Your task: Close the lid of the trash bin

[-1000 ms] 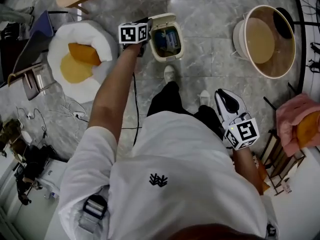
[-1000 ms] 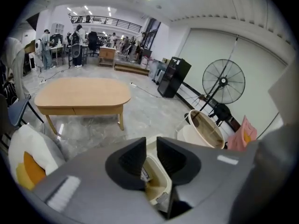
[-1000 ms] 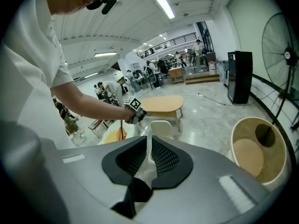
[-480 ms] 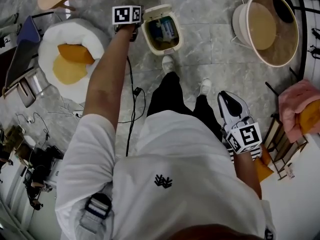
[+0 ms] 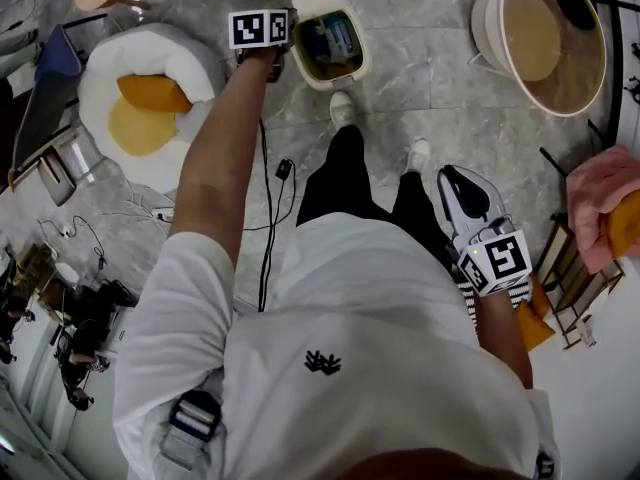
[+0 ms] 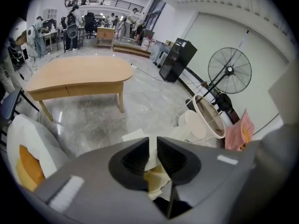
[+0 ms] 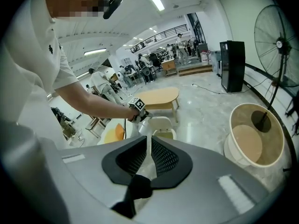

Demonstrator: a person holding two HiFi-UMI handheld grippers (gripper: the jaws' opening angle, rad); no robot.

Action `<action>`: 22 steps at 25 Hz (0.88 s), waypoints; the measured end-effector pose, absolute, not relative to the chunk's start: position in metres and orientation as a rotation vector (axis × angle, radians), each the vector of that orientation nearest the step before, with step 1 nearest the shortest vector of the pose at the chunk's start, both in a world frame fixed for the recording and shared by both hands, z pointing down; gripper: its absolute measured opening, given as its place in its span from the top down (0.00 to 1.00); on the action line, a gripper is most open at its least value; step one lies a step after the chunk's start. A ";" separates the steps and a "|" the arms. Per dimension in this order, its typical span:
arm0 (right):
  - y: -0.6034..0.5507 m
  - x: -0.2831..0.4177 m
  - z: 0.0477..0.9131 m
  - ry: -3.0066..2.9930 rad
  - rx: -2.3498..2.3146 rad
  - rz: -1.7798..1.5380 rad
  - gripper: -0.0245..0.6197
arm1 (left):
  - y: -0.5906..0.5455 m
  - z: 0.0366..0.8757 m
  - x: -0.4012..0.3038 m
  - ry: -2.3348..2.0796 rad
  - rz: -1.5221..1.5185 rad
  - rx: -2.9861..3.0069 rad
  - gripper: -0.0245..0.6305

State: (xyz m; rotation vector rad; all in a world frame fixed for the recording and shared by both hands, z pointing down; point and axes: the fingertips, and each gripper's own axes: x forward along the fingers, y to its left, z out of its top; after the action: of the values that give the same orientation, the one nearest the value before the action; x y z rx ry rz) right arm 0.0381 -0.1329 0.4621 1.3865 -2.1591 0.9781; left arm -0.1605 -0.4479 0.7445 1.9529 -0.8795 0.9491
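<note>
The cream trash bin [image 5: 332, 50] stands on the marble floor in front of the person's feet, with its lid [image 5: 311, 0] raised at the far side and rubbish showing inside. My left gripper [image 5: 284, 26] reaches down to the bin's left rim beside the lid. In the left gripper view its jaws stand almost together [image 6: 153, 146], with the cream lid [image 6: 134, 135] just beyond the tips. From the right gripper view the upright lid [image 7: 159, 123] shows with the left gripper [image 7: 140, 114] against it. My right gripper [image 5: 462, 200] hangs by the person's right leg, shut and holding nothing [image 7: 149, 148].
A white and orange egg-shaped cushion [image 5: 150, 98] lies left of the bin. A round tub [image 5: 545, 43] sits at the far right. A black cable [image 5: 268, 183] trails over the floor. A wooden table [image 6: 79, 78] and a standing fan [image 6: 229, 71] are beyond the bin.
The head view has shifted slightly, so the bin sits a little higher in it. My left gripper stays at the bin's left rim. The lid remains up and the right gripper has barely moved.
</note>
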 end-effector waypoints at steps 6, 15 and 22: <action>-0.127 0.034 0.464 -2.171 1.364 0.980 0.92 | -0.407 0.754 -0.151 -0.830 0.957 1.938 0.81; -0.124 0.034 0.470 -2.169 1.351 0.990 0.92 | -0.359 0.777 -0.146 -0.777 1.010 1.908 0.81; -0.121 0.033 0.479 -2.158 1.346 1.009 0.92 | -0.331 0.800 -0.143 -0.736 1.057 1.881 0.81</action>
State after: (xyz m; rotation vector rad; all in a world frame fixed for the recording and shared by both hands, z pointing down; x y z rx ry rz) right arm 0.0329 -0.1212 0.4787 1.3461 -2.1584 1.0093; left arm -0.1433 -0.3309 0.7999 1.8810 -0.7360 1.0573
